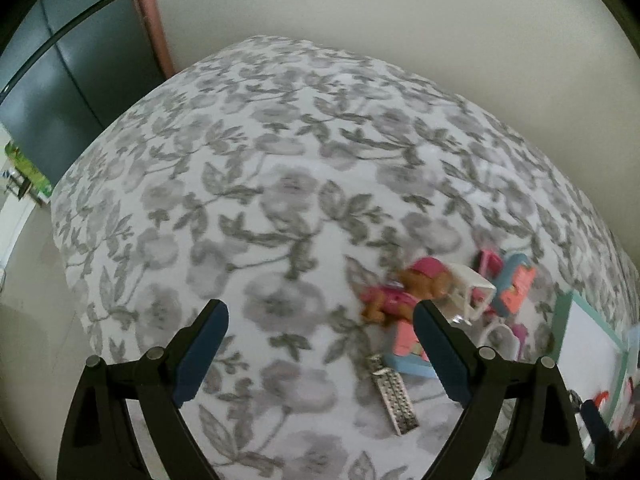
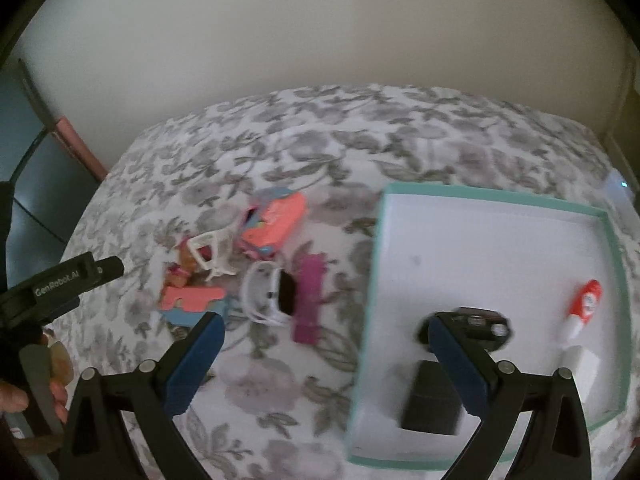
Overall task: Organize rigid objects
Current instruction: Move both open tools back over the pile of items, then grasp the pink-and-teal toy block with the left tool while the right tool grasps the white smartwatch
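While both sets of tongs, left tongs (image 1: 320, 344) and right tongs (image 2: 324, 354), hang wide and empty, the toy pile (image 2: 240, 264) sits beside the teal box (image 2: 484, 192) on the flowered bedspread (image 2: 360, 120).

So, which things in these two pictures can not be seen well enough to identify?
- Dark oval item in the teal box, right wrist view: blurred, partly behind a finger of the right tongs.
- Toy pile, left wrist view: motion blur; a finger of the left tongs covers part.
- Box, left wrist view: cut off by the right edge.
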Tool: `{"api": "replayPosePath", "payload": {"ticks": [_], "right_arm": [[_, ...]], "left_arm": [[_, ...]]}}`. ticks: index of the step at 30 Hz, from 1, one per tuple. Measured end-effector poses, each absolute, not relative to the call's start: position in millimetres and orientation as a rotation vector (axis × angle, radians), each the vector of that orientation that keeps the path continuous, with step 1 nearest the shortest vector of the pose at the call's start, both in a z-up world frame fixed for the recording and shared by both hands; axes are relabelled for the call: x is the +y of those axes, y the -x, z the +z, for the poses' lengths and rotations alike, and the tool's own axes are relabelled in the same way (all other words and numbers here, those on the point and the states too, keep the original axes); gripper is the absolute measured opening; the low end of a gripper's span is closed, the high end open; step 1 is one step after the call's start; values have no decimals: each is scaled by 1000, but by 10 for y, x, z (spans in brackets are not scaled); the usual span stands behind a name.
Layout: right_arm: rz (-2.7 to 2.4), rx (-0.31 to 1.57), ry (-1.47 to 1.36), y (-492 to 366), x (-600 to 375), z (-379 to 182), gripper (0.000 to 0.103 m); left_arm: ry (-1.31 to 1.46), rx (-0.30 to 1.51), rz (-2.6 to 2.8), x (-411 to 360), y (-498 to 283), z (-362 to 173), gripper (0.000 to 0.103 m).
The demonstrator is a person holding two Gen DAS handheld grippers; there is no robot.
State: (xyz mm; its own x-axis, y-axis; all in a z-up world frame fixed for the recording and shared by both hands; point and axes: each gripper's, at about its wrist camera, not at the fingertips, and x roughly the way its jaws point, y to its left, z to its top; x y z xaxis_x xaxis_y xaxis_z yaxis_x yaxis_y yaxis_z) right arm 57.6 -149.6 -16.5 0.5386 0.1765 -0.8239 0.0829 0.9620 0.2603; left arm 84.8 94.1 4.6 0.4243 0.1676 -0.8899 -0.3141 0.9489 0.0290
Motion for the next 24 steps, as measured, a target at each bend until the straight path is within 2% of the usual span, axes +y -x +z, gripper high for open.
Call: {"api": "replayPosePath", "payload": {"ticks": [15,24], "right_arm": [[98,1101,-310,-789,-1193,-561,103],[127,1083,-269,-957,-1145,-607,83]], "left_arm": [[194,1276,220,877,-962,-443,94],[229,1316,206,888,-1037,-425,94]]}}
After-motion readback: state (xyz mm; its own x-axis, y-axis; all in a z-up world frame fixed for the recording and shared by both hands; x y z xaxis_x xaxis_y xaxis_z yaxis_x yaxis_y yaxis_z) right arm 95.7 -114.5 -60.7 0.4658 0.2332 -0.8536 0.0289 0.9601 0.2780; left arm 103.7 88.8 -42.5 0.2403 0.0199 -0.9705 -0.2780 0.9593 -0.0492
